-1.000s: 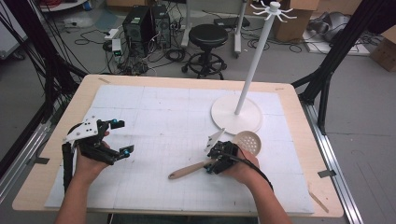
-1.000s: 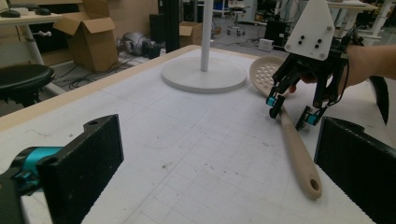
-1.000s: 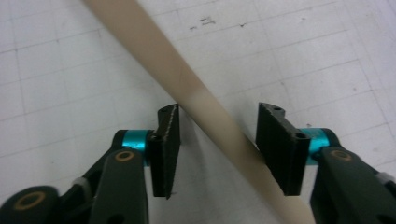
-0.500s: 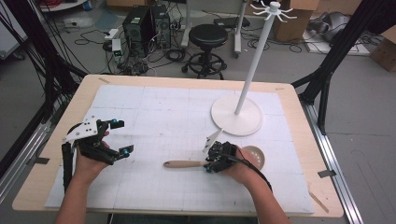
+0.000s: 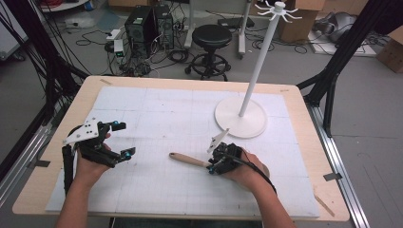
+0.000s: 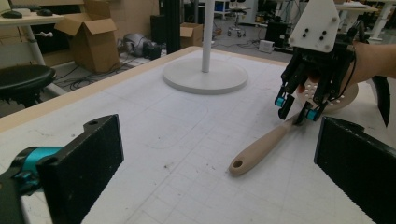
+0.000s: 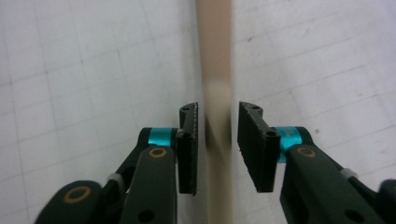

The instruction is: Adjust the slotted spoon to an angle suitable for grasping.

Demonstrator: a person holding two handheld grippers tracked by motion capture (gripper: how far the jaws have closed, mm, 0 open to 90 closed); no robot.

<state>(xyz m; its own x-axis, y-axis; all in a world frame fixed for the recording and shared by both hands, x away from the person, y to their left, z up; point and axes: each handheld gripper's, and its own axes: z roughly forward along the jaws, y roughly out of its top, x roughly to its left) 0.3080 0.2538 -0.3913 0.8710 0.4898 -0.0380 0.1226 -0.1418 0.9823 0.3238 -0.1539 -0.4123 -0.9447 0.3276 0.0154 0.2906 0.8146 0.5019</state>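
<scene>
A slotted spoon with a wooden handle (image 5: 190, 159) lies on the white gridded mat (image 5: 166, 114), handle pointing left. Its pale perforated head (image 6: 337, 97) sits mostly under the right hand. My right gripper (image 5: 212, 167) is shut on the handle just ahead of the head. In the right gripper view the two black jaws stand on either side of the tan handle (image 7: 215, 56), which runs straight up the frame. My left gripper (image 5: 122, 139) rests open at the left of the mat with nothing between its jaws, pointing toward the spoon.
A white stand with a round base (image 5: 240, 118) and a tall pole topped with hooks stands at the back right of the mat. The wooden table edge (image 5: 190, 81) frames the mat. A stool and computer cases sit on the floor beyond.
My right gripper has swung the spoon: the handle turned from pointing lower-left to pointing left, and the head moved from beside the stand base toward the front edge. The left gripper stayed put.
</scene>
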